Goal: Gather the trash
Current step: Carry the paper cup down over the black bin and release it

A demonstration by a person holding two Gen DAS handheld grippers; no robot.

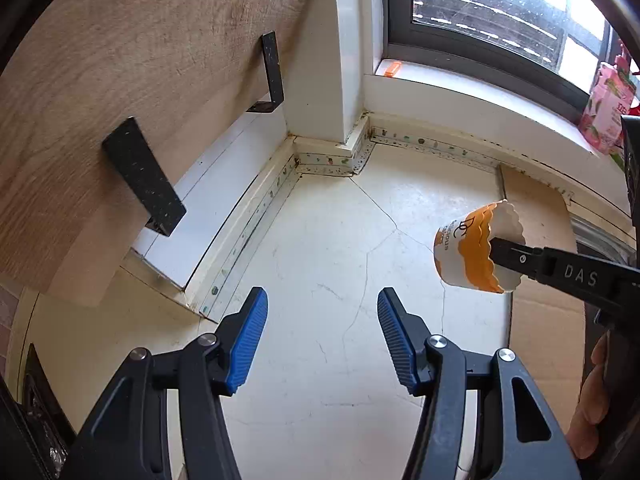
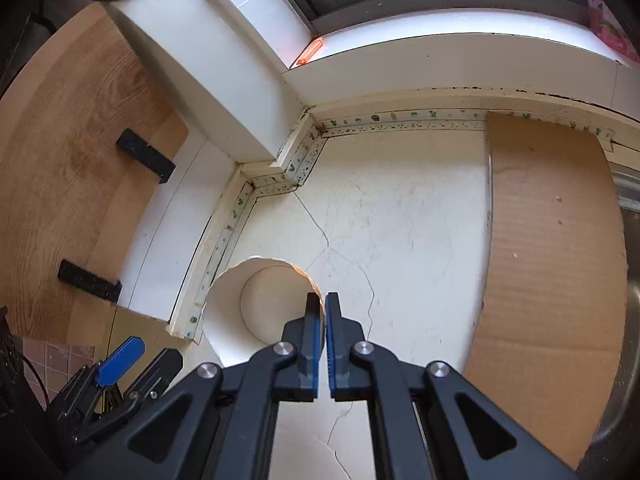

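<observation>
Open cracked countertop (image 2: pixel 400 208) lies ahead; a wooden shelf (image 2: pixel 72 152) on black brackets (image 2: pixel 146 156) blocks nine o'clock, a white pillar (image 2: pixel 224 80) crowds eleven.

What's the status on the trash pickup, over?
Right tool shut on paper cup rim, cup clear of the counter. Left tool open, empty. Nothing in the way.

A cracked white countertop (image 1: pixel 328 248) meets a wooden shelf (image 1: pixel 120 80) on black brackets (image 1: pixel 144 176). Cardboard (image 2: pixel 552 240) lies by the window (image 1: pixel 492 12); a pink carton (image 1: pixel 606 112) stands on the sill.
</observation>
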